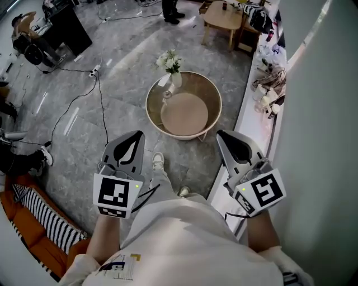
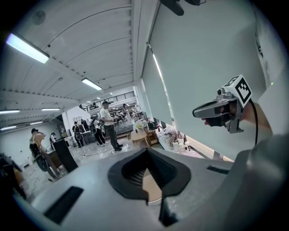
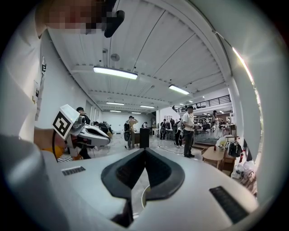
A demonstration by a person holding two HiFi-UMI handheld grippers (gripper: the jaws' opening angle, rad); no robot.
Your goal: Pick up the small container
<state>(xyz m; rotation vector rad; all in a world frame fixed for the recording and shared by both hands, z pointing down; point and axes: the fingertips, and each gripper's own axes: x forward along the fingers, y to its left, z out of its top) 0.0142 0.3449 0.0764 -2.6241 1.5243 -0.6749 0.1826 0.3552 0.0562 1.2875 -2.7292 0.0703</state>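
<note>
A round wooden tray table (image 1: pixel 213 95) stands on the floor ahead of me. At its far left rim is a white vase of white flowers (image 1: pixel 170 64), with a small white object (image 1: pixel 166 93) beside it that is too small to make out. My left gripper (image 1: pixel 135 136) and right gripper (image 1: pixel 221 136) are held close to my body, well short of the table, both shut and empty. In the left gripper view the jaws (image 2: pixel 145 151) meet at their tips, and the right gripper (image 2: pixel 212 109) shows to the side. The right gripper view shows its jaws (image 3: pixel 144 150) closed.
A window ledge (image 1: pixel 250 103) with clutter runs along the right. A small wooden side table (image 1: pixel 222 15) stands far ahead. Cables (image 1: pixel 100 103) trail over the grey floor at left. An orange sofa with a striped cushion (image 1: pixel 42 220) is at lower left. Several people stand in the distance (image 3: pixel 187 128).
</note>
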